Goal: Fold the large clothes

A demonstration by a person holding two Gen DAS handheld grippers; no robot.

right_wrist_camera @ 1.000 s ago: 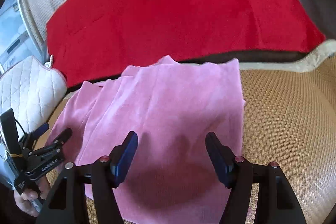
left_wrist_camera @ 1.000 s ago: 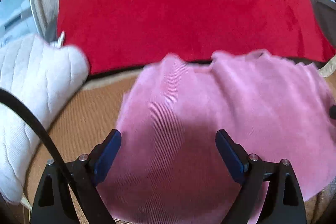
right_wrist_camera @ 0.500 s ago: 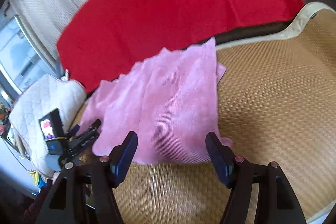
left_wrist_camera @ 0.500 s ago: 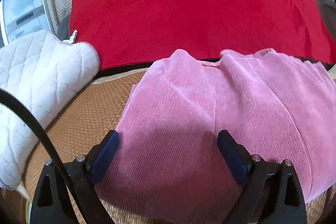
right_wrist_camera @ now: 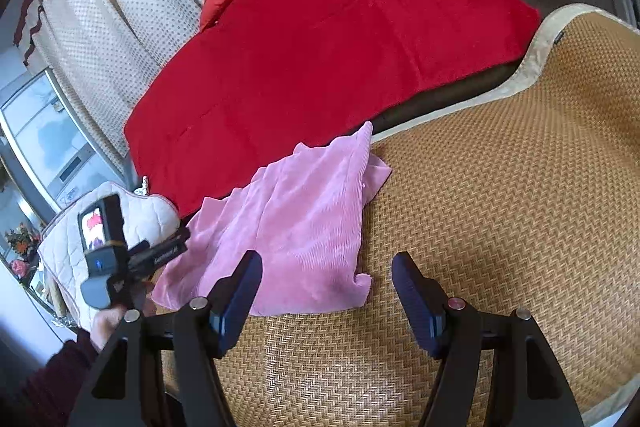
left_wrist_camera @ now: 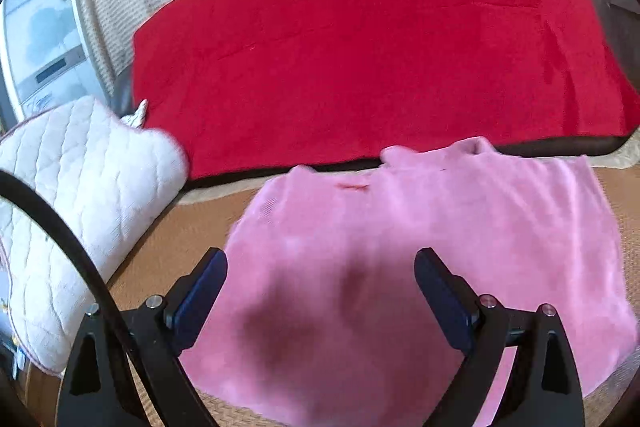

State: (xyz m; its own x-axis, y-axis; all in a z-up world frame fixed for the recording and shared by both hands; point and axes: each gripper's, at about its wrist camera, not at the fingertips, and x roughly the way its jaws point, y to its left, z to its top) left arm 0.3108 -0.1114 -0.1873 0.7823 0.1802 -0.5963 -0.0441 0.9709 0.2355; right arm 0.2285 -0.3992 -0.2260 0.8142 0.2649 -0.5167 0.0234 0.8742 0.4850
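A pink ribbed garment point(left_wrist_camera: 420, 247) lies folded flat on a woven straw mat point(right_wrist_camera: 500, 207); it also shows in the right wrist view point(right_wrist_camera: 304, 227). My left gripper point(left_wrist_camera: 320, 291) is open and empty just above the garment's near part. My right gripper point(right_wrist_camera: 326, 295) is open and empty, raised over the garment's near right corner and the mat. The left gripper also shows in the right wrist view point(right_wrist_camera: 176, 247), at the garment's left edge.
A large red blanket point(left_wrist_camera: 360, 47) covers the surface behind the mat. A white quilted cushion point(left_wrist_camera: 80, 195) lies at the left. Dotted curtains point(right_wrist_camera: 120, 7) and a window point(left_wrist_camera: 40, 39) are at the back left.
Both grippers have pulled back and up from the garment. The right view has swung right, so much more of the bare mat shows. The garment lies still.
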